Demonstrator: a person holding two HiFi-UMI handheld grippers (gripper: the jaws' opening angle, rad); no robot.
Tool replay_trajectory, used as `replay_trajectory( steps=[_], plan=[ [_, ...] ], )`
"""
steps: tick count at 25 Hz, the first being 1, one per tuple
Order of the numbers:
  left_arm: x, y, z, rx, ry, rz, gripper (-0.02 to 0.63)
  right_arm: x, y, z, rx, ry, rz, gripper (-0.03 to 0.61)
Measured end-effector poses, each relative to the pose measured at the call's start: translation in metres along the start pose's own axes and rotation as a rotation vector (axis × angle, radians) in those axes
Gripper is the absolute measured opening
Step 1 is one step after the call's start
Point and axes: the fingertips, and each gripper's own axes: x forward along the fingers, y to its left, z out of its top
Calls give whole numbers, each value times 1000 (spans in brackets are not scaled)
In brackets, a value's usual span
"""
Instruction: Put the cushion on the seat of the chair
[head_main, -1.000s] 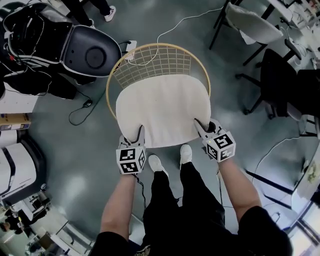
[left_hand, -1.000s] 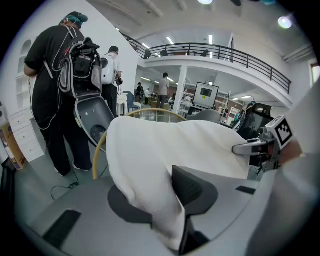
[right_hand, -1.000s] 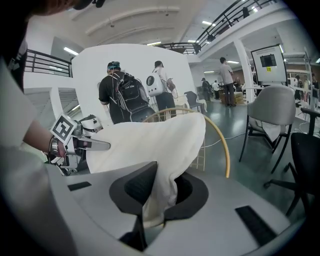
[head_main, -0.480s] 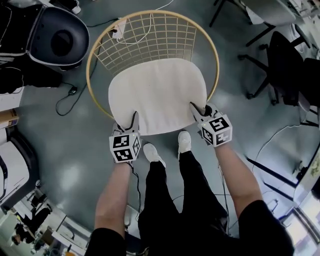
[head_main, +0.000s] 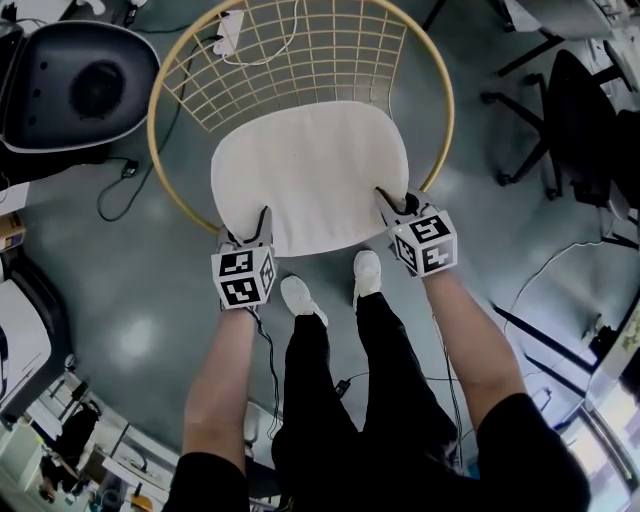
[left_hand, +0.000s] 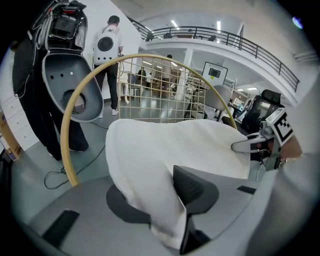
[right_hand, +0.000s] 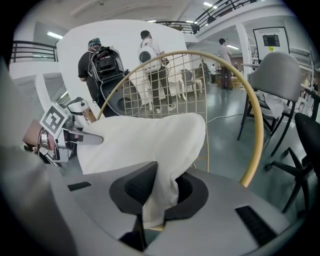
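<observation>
A white cushion (head_main: 310, 175) hangs between my two grippers, inside the round yellow rim (head_main: 160, 110) of a wire-mesh chair. I cannot tell whether it touches the seat. My left gripper (head_main: 258, 225) pinches the cushion's near left edge. Its jaws are opening slightly, with the fabric (left_hand: 165, 150) still pressed between them. My right gripper (head_main: 390, 203) is shut on the near right edge, and a fold of the cushion (right_hand: 145, 140) droops between its jaws. Each gripper view shows the other gripper across the cushion.
A large black and grey pod (head_main: 75, 90) stands on the floor at the upper left, with cables (head_main: 120, 180) beside it. Black office chairs (head_main: 580, 120) stand at the right. The person's white shoes (head_main: 300, 297) are just in front of the chair. People (right_hand: 150, 60) stand behind the chair.
Both grippers have come down with the cushion. It now sits lower inside the chair's rim, and the chair fills more of the head view.
</observation>
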Motion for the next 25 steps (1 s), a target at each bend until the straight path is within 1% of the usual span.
replay_trajectory(
  steps=[5, 9, 15, 18, 19, 20, 22, 25],
  plan=[
    [9, 6, -6, -1, 25, 16, 162, 14, -3, -7, 10, 38, -28, 58],
    [14, 11, -6, 14, 43, 30, 177, 19, -6, -8, 13, 68, -65, 58],
    [15, 17, -7, 11, 62, 60, 229, 28, -11, -18, 41, 104, -93, 58],
    [14, 24, -8, 23, 72, 109, 265, 31, -12, -22, 56, 109, -106, 58],
    [14, 28, -10, 26, 83, 132, 315, 31, -13, -24, 64, 109, -112, 58],
    [13, 31, -12, 28, 98, 152, 349, 32, -14, -25, 74, 106, -114, 58],
    [12, 38, -18, 30, 119, 177, 353, 33, -13, -27, 87, 97, -102, 58],
    [5, 51, -23, 57, 116, 242, 353, 31, -13, -27, 81, 86, -107, 58]
  ],
)
